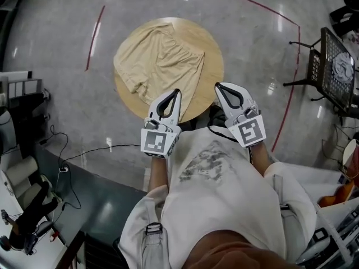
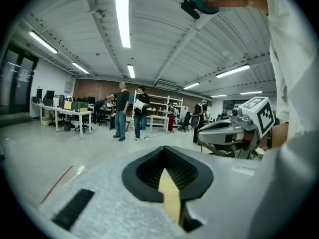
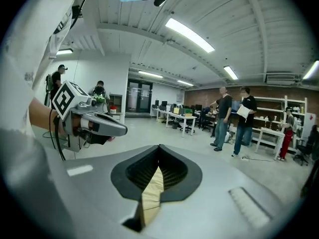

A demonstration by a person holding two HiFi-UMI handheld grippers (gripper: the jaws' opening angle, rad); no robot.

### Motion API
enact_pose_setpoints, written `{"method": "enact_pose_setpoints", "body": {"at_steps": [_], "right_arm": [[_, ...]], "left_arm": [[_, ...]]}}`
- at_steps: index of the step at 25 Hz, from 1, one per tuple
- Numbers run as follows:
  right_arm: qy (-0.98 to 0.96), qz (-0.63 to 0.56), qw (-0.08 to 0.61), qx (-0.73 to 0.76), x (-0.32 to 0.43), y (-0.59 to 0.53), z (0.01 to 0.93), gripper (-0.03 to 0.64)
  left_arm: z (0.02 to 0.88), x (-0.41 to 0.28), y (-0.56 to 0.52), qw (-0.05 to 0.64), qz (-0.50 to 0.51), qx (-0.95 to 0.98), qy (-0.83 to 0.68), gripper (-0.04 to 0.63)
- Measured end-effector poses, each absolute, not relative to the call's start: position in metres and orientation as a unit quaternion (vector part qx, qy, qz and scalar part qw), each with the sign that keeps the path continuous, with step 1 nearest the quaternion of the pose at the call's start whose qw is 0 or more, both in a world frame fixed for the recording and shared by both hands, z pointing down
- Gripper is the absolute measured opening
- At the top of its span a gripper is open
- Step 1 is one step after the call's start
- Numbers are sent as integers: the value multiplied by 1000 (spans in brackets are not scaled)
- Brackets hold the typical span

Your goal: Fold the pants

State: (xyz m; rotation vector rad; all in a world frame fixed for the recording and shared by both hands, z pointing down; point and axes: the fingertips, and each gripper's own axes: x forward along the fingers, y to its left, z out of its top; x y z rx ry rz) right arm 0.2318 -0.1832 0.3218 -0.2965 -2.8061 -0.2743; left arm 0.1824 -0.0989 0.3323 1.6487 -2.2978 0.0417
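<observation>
Currently: pants (image 1: pixel 160 60), beige, lying rumpled across the round tabletop (image 1: pixel 213 60), one part reaching its near edge. Judged light, limp, non-slippery; best pinched at waistband corners or hems. Left gripper (image 1: pixel 177 91), right gripper (image 1: pixel 217 85): jaws closed together, nothing visibly held.

A round wooden table (image 1: pixel 208 45) is set on a grey floor (image 1: pixel 252 32), which is marked by a curved red line (image 1: pixel 290 94). A black wire rack (image 1: pixel 335 66) is placed at the right. Two persons (image 2: pixel 121 108) are seen standing beyond, under strip lights (image 2: pixel 122 21).
</observation>
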Motion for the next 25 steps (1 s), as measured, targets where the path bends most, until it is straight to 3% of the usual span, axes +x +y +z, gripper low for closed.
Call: {"method": "enact_pose_setpoints", "body": {"at_steps": [13,25], "right_arm": [[-951,-73,173,-246,212,-230,351,5],[-906,-133,193,-353,191,-221,403,6]], "left_arm": [[343,182,-122,162,-5,438,-884,8],[391,196,-81,186,-6,326,-927,8]]}}
